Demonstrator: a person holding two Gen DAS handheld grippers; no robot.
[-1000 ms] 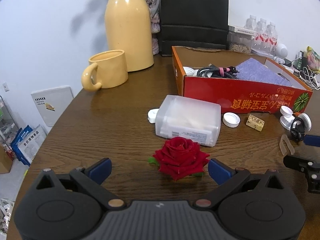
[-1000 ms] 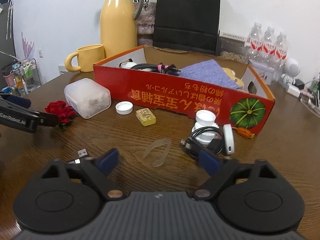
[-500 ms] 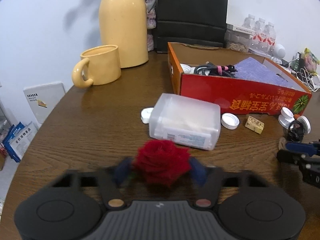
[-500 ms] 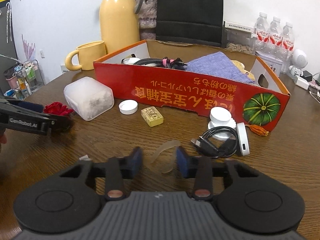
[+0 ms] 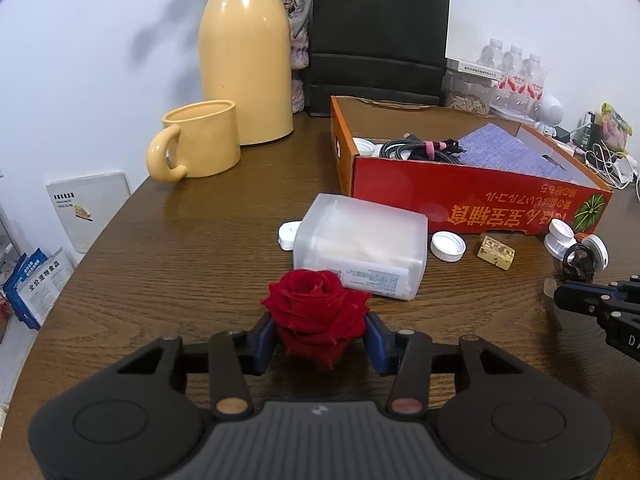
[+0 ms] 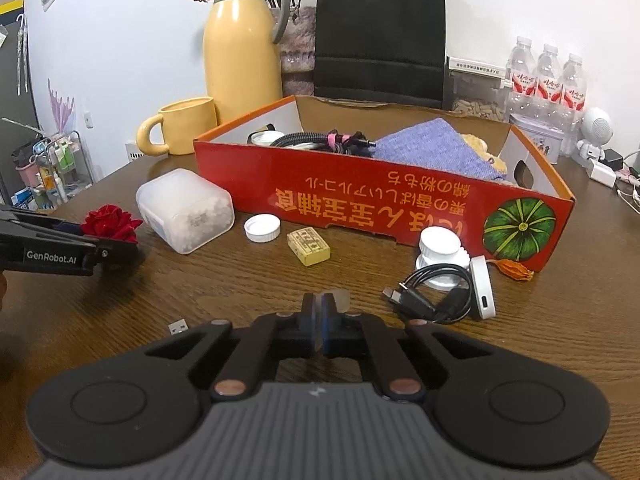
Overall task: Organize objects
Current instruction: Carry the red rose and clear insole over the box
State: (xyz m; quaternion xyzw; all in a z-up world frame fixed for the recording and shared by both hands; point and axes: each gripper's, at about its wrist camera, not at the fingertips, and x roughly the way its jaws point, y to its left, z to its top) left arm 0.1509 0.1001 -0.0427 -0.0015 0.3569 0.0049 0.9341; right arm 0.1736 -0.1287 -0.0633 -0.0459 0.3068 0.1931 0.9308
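Observation:
A red rose (image 5: 316,300) lies on the brown table just in front of a frosted plastic container (image 5: 360,244). My left gripper (image 5: 320,336) is closing on the rose, and its blue pads (image 5: 264,336) press both sides of the bloom. In the right wrist view the rose (image 6: 110,220) sticks out beyond the left gripper (image 6: 116,250). My right gripper (image 6: 319,312) is shut on a thin clear plastic piece (image 6: 340,299), whose edge pokes out past the pads. The red cardboard box (image 6: 360,196) holds cables, a purple cloth and lids.
White caps (image 6: 262,228), a yellow block (image 6: 309,247), a black cable (image 6: 432,294) with a white charger (image 6: 482,292) and a USB stick (image 6: 178,326) lie before the box. A yellow mug (image 5: 200,144), thermos (image 5: 244,60) and black bag (image 5: 378,36) stand behind.
Both grippers have gone from wide open to shut: the left around the rose, the right on the clear plastic piece. Neither hand has shifted noticeably.

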